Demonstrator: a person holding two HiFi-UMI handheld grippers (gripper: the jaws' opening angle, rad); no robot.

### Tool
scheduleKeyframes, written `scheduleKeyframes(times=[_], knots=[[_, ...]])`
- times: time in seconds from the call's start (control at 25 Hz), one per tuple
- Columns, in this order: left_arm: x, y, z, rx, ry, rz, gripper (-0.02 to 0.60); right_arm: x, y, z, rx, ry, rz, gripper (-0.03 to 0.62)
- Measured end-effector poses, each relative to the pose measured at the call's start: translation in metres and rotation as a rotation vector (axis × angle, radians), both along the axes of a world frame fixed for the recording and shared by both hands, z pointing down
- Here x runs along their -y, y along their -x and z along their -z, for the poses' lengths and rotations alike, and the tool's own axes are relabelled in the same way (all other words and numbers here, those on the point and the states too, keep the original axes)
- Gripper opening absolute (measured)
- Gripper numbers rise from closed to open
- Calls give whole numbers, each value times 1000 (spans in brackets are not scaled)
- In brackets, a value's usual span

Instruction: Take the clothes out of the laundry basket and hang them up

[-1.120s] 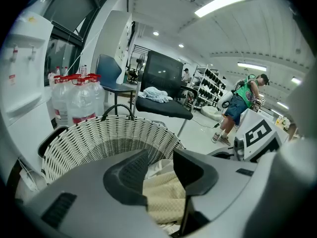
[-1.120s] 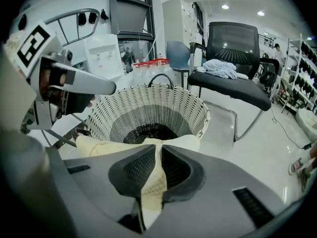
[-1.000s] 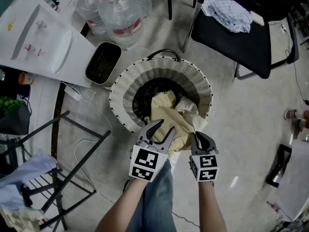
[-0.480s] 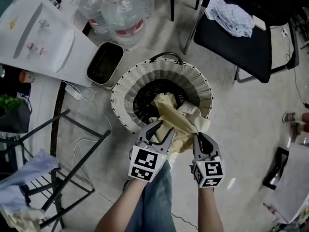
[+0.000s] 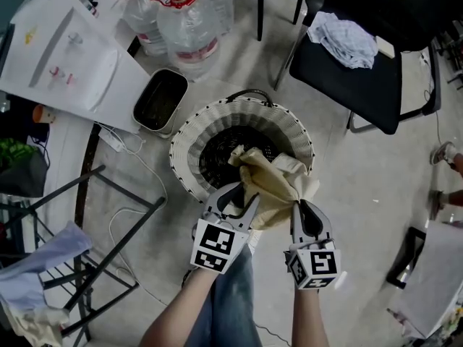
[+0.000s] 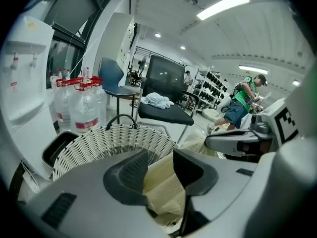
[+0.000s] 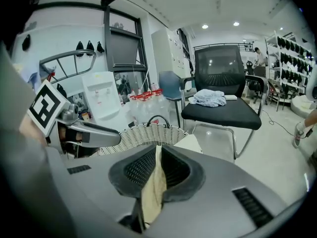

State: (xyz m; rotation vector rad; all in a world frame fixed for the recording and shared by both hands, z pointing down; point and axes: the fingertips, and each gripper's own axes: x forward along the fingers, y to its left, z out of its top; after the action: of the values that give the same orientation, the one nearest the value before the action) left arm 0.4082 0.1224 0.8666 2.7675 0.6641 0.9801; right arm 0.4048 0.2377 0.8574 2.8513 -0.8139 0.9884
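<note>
The rack (image 5: 130, 185) stands in the lower left of the head view, with the white woven basket (image 5: 189, 150) at centre. A cream cloth (image 5: 271, 183) is bunched over the basket's near rim, its tail trailing down into the dark inside. Its long axis runs from the tongs up the frame. The left gripper (image 5: 239, 196) is clamped on a thick wad of it. The right gripper (image 5: 302, 207), just beside it, is pinched nearly closed on a thin edge. The cloth lies just ahead of both. I reckon the rack is nearer the left hand, so the carry should swing that way
</note>
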Motion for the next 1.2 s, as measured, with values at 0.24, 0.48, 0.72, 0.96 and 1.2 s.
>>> scheduleKeyframes(times=[0.24, 0.48, 0.72, 0.96, 1.2], knots=[[1, -5, 26, -15, 5, 8, 172, 3, -9, 31, -30, -25, 2, 38], [6, -10, 57, -37, 7, 21, 172, 10, -17, 79, -68, -41, -8, 37], [19, -16, 99, -76, 6, 49, 172, 15, -27, 130, -128, -62, 19, 37], [33, -15, 145, -107, -2, 67, 172, 22, -38, 186, -179, -83, 29, 37], [44, -7, 195, -137, -7, 78, 172, 31, -47, 250, -237, -109, 40, 36]])
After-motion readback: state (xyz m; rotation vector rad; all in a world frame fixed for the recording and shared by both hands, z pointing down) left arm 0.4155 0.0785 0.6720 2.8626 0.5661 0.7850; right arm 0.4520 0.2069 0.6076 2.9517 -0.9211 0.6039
